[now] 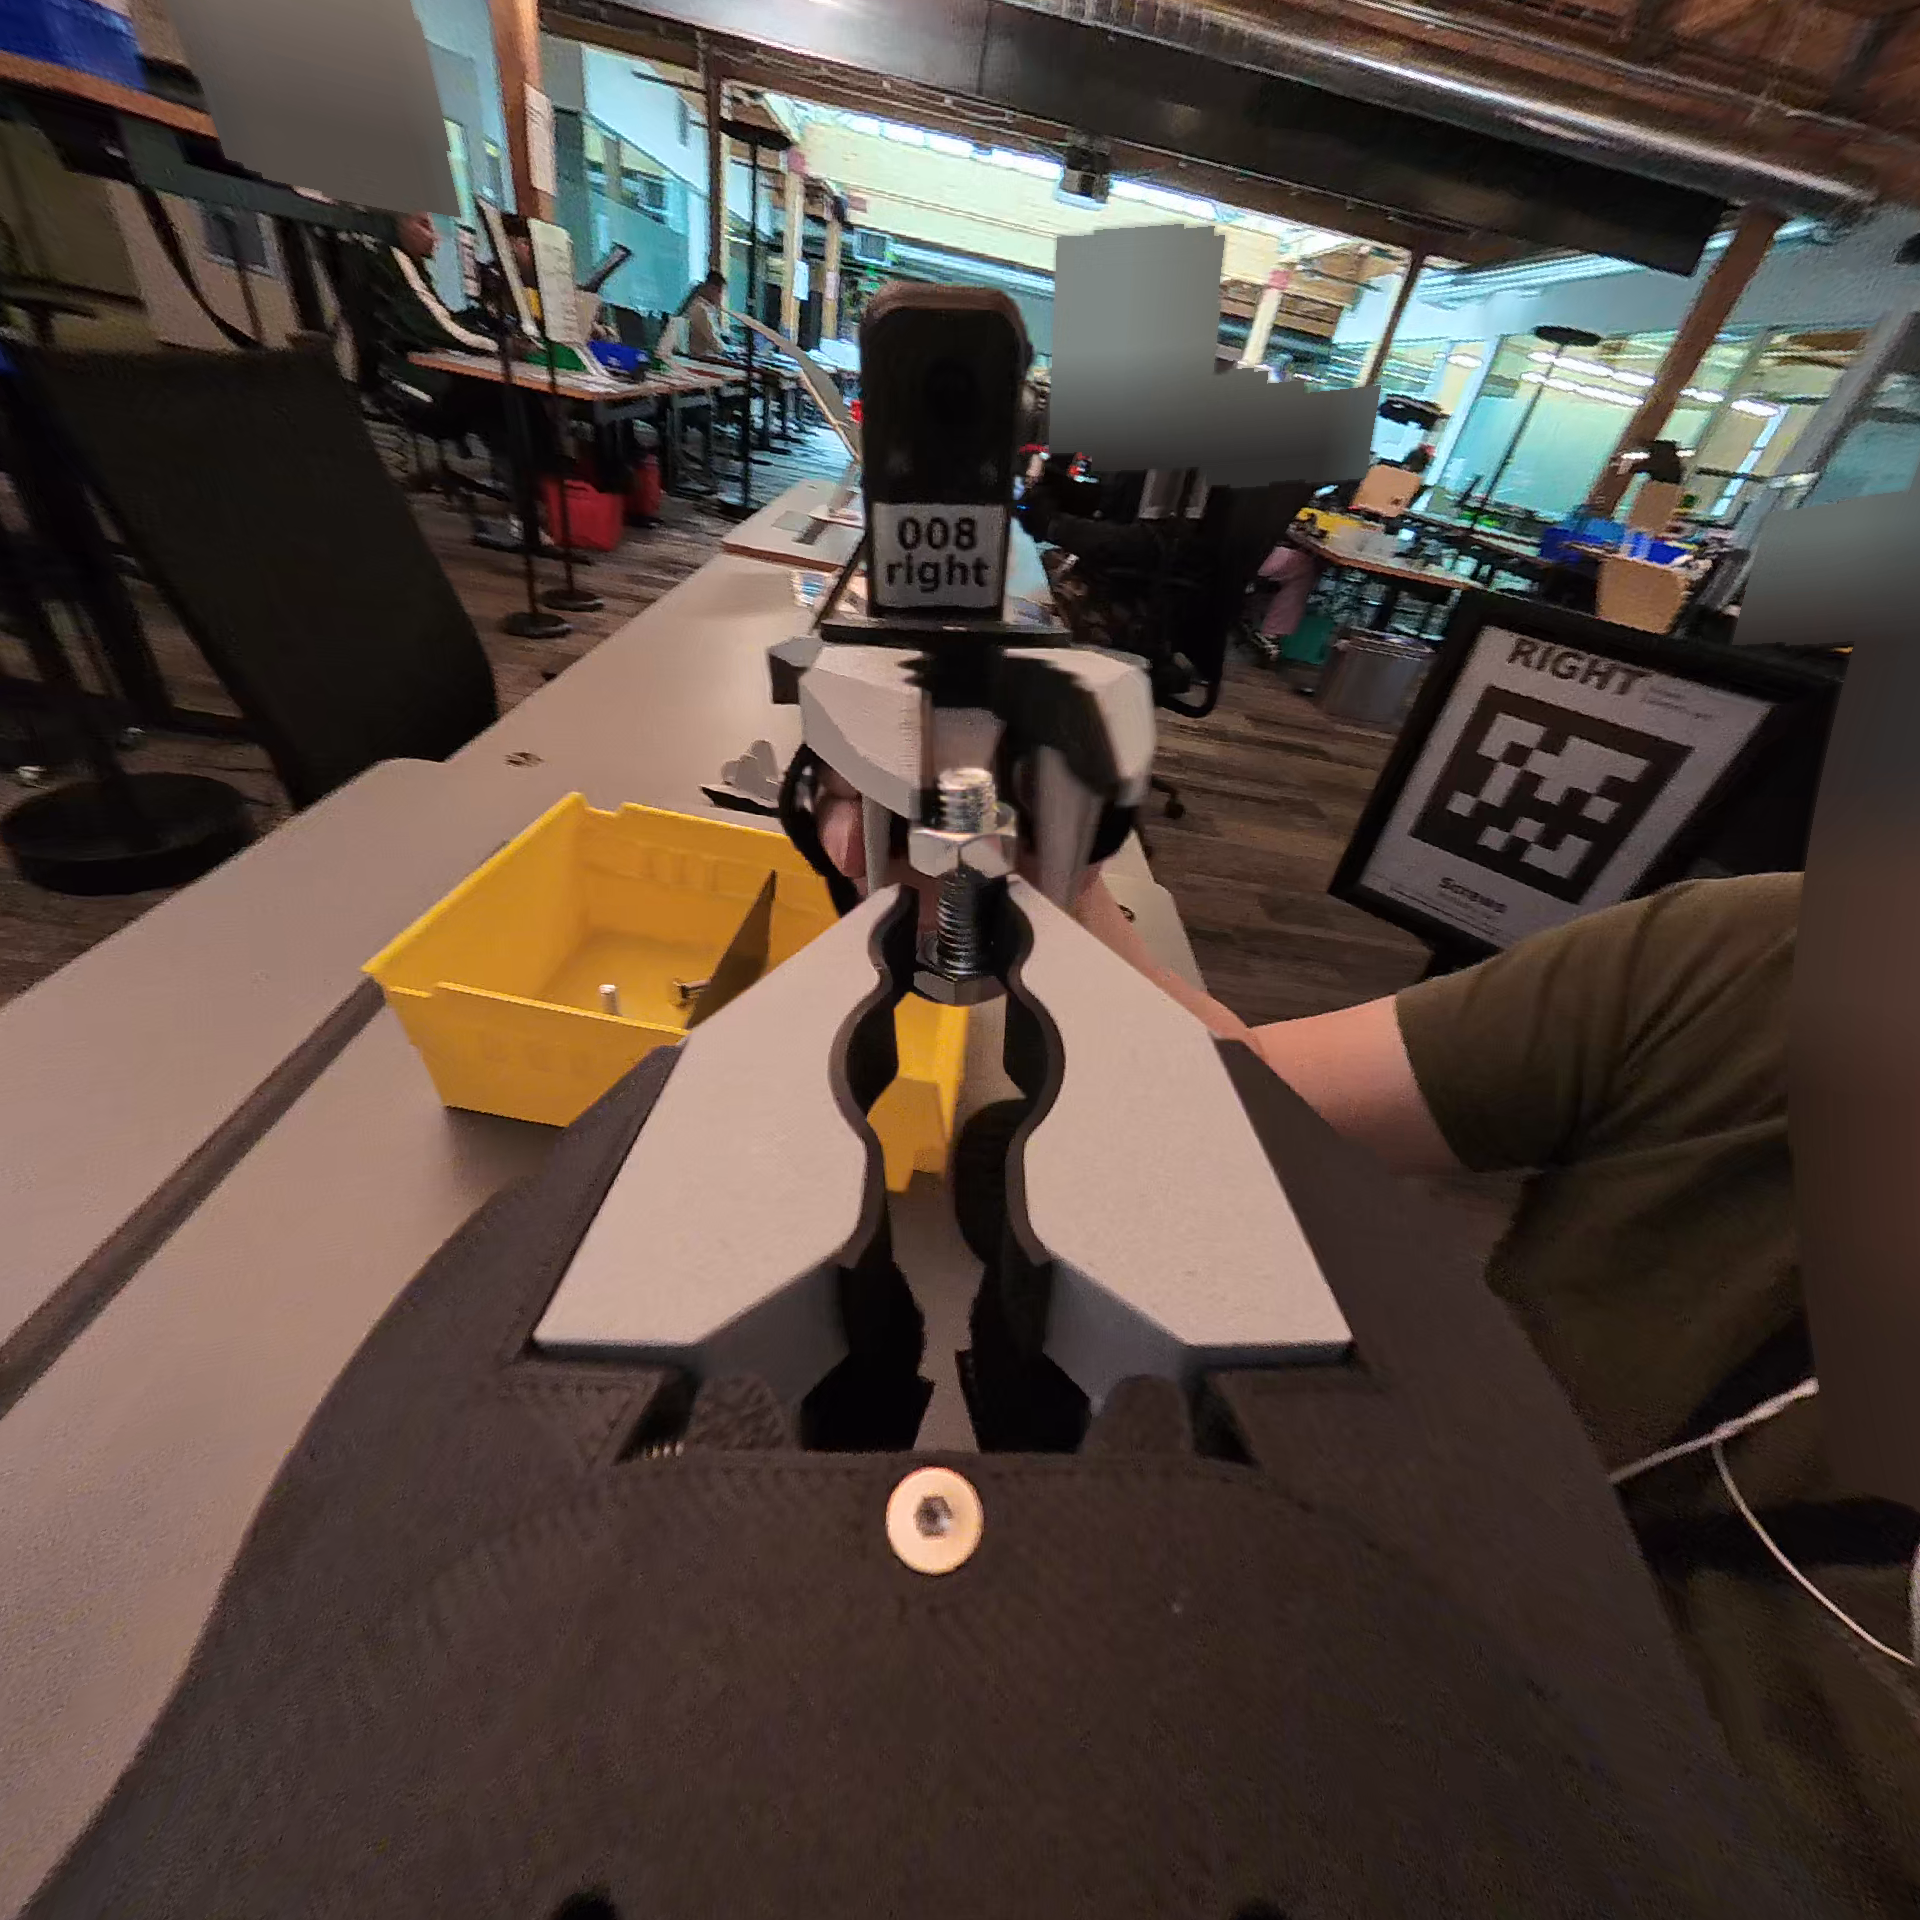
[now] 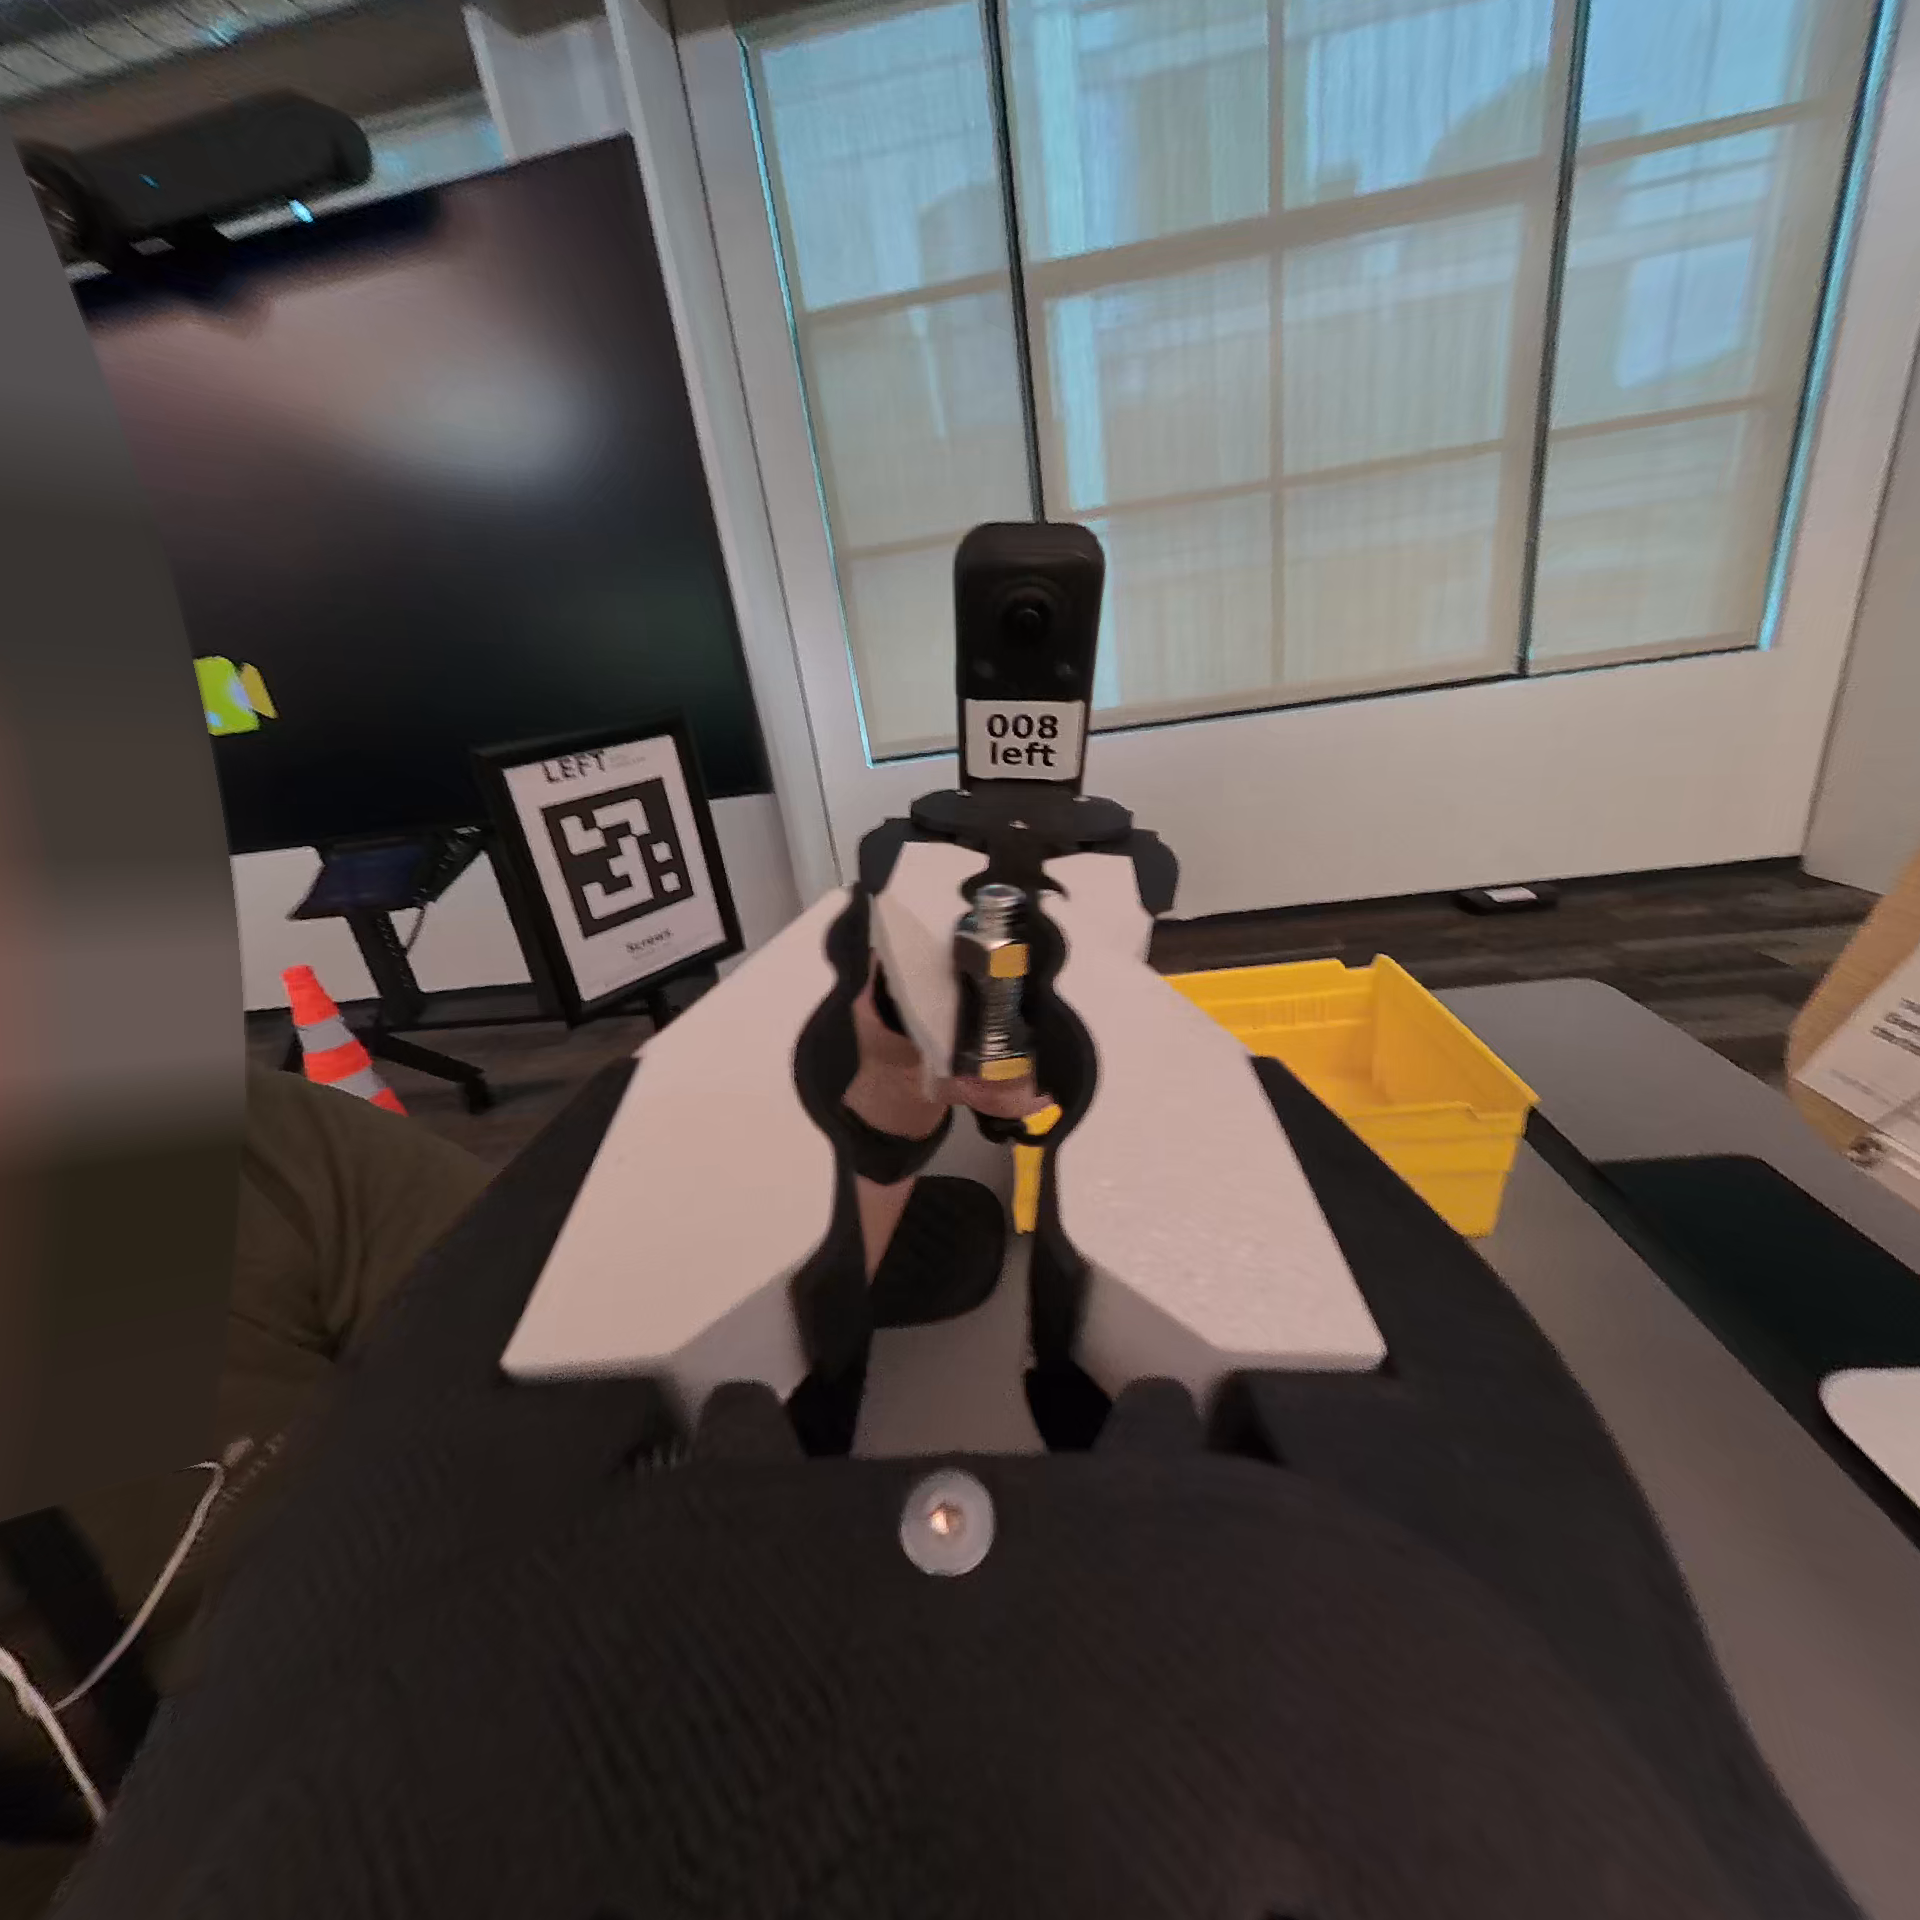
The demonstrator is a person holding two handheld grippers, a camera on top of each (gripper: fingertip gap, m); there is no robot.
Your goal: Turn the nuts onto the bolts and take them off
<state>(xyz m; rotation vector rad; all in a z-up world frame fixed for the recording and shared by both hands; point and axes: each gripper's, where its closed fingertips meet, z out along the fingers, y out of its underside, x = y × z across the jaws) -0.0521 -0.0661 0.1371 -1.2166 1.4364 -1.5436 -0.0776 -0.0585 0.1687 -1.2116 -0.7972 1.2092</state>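
Note:
A silver bolt (image 1: 964,925) stands upright between the two grippers, held above the grey table (image 1: 208,1091). My left gripper (image 1: 956,909) is shut on the bolt's lower end, near its head (image 1: 956,982). A silver hex nut (image 1: 961,844) sits on the thread near the top. My right gripper (image 1: 966,831) faces me and is shut on that nut. In the right wrist view the right gripper (image 2: 961,920) closes around the nut (image 2: 987,951) on the bolt (image 2: 995,1013), and the left gripper (image 2: 966,1049) holds the bolt from the far side.
A yellow bin (image 1: 499,997) with a black divider and a few small bolts (image 1: 608,995) sits on the table just behind the grippers; it also shows in the right wrist view (image 2: 1434,1122). A person's arm (image 1: 1351,1081) reaches in. A framed marker sign (image 2: 623,842) and an orange cone (image 2: 322,1029) stand on the floor. Less than 4 cm separates the two grippers' tips.

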